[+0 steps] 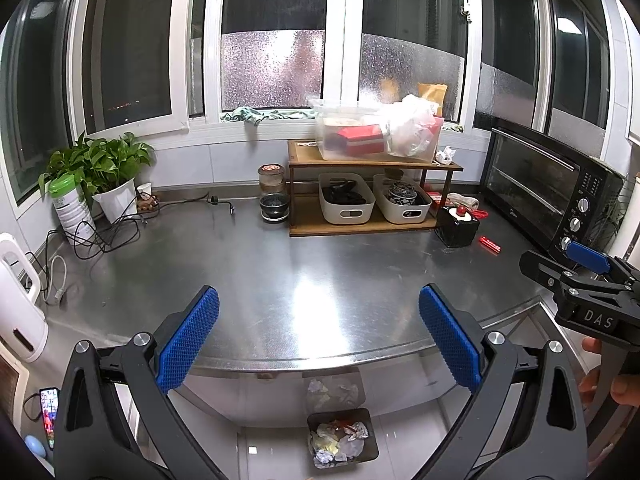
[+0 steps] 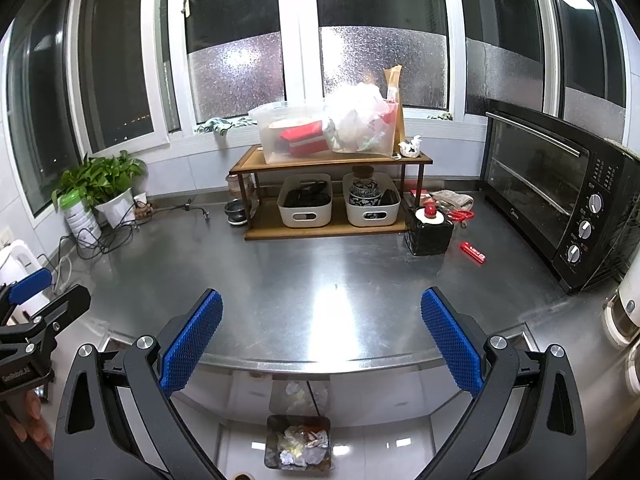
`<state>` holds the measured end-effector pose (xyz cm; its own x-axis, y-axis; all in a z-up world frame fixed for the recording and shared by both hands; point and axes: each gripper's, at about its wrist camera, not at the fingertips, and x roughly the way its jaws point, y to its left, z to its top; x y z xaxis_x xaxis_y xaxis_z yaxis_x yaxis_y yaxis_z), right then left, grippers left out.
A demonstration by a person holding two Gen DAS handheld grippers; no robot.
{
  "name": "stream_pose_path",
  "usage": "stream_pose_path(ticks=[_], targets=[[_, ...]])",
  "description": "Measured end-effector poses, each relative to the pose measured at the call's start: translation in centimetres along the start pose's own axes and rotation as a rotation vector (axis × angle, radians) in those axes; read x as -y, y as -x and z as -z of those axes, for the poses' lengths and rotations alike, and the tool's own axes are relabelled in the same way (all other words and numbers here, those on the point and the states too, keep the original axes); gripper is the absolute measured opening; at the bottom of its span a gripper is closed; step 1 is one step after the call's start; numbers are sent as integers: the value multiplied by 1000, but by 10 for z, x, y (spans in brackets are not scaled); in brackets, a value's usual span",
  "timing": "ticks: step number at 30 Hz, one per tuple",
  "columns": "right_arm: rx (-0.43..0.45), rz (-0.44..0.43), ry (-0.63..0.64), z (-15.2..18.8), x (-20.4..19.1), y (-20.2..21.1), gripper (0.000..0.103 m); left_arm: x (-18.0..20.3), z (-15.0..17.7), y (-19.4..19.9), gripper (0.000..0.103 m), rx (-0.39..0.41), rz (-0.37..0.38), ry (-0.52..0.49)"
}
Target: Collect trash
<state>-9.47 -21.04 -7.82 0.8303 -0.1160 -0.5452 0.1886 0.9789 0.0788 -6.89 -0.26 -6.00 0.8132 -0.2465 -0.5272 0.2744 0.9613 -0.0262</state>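
The trash bin (image 1: 342,443) sits on the floor just below the counter edge (image 1: 320,354), already full of crumpled paper and wrappers. Judging by looks, that stuff is light and squishy, so pinching a wad across its middle should work fine. What's left up top looks like a crumpled white scrap (image 2: 411,147) on the wooden shelf (image 2: 332,159) and maybe a red wrapper (image 2: 473,255) near the oven (image 2: 560,196), flat and probably slippery. Left gripper (image 1: 319,336) and right gripper (image 2: 322,338) both hang spread wide over the steel, holding nothing.
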Motion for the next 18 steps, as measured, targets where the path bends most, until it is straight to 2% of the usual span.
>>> stream_pose_path(ticks=[18], targets=[[3,2,-8,-3,2,-5,100,-6,-5,-8,95,0,2,-8]])
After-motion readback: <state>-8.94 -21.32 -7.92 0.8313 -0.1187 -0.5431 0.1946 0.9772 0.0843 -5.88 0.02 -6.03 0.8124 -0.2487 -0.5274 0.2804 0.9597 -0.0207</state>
